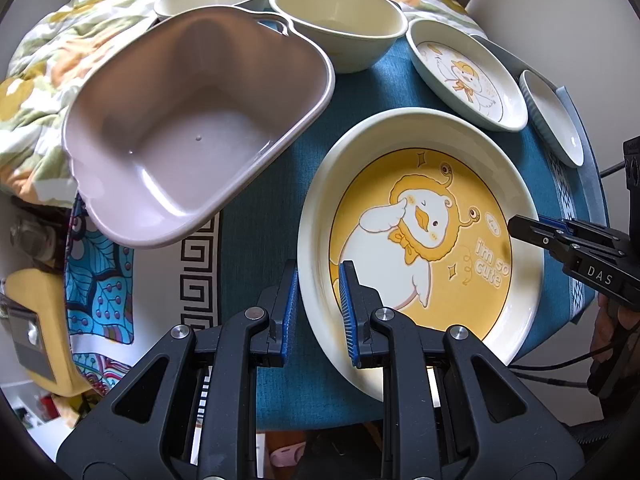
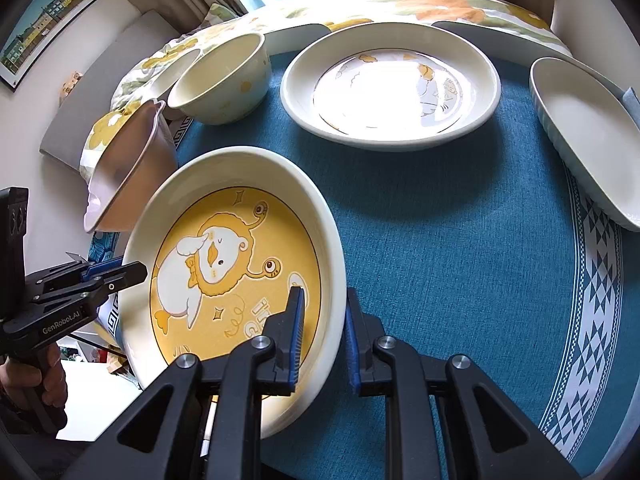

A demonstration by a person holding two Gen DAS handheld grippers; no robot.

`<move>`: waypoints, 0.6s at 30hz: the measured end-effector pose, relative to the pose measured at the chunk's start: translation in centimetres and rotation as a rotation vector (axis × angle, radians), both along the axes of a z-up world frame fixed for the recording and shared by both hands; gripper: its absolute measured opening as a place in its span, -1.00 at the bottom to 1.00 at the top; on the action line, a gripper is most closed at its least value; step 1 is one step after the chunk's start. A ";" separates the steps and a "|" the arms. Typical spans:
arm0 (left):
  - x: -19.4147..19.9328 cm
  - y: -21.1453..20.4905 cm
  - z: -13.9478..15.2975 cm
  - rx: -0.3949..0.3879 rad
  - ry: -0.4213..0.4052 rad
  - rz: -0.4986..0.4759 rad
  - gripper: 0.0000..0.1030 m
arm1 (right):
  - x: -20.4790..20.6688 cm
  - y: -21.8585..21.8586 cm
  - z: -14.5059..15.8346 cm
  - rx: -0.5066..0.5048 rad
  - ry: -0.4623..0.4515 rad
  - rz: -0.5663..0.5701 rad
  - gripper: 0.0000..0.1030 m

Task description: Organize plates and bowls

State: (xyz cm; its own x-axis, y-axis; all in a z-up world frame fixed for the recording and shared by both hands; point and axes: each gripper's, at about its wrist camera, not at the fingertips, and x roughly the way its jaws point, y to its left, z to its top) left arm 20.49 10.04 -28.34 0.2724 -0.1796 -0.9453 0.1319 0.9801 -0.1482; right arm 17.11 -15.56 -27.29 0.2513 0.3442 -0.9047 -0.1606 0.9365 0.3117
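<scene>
Left hand-held gripper (image 1: pixel 318 280) straddles the near rim of the yellow plate (image 1: pixel 420 240), fingers narrow, one inside and one outside; whether the pads actually press the rim I cannot tell. Right hand-held gripper (image 2: pixel 324 308) straddles the opposite rim likewise. The plate sits lower right in the left view, over the blue cloth (image 1: pixel 360 88) on the bench. Upper left is the tilted basin (image 1: pixel 192 132); two bowls (image 1: pixel 340 20) lie along the top, duck plate (image 1: pixel 468 76) upper right
</scene>
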 end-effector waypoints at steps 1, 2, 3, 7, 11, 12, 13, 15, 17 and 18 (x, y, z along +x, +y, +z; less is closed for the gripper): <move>-0.1 0.0 0.0 0.003 -0.002 -0.001 -0.66 | 0.0 0.0 0.0 -0.002 0.000 -0.001 -0.66; -0.1 -0.1 0.0 0.008 -0.003 -0.002 -0.66 | -0.1 -0.1 0.1 -0.002 -0.001 -0.005 -0.66; -0.1 -0.1 0.0 0.015 -0.003 -0.003 -0.65 | -0.1 -0.1 0.1 0.001 0.001 -0.009 -0.66; -0.2 -0.3 -0.4 0.049 0.013 0.004 -0.15 | -0.2 -0.5 -0.1 0.011 0.007 -0.019 -0.66; -0.8 -0.4 0.2 0.075 -0.021 0.010 0.21 | -0.6 -1.1 0.1 -0.014 -0.006 -0.051 -0.17; -1.0 -0.5 0.4 0.076 -0.024 0.009 0.21 | -0.8 -1.3 0.2 -0.006 -0.009 -0.058 0.01; -1.1 -0.5 0.6 0.075 -0.027 0.010 0.21 | -1.0 -1.6 0.5 0.004 -0.012 -0.064 0.02; -1.5 -0.8 1.7 0.073 -0.045 0.011 0.21 | -1.3 -2.2 1.2 0.003 -0.020 -0.076 0.02; -2.1 -1.3 3.4 0.088 -0.085 0.010 0.21 | -1.9 -2.8 2.5 0.005 -0.053 -0.080 0.02; -2.5 -1.7 4.4 0.096 -0.108 0.010 0.21 | -2.3 -3.2 3.4 0.006 -0.074 -0.081 0.02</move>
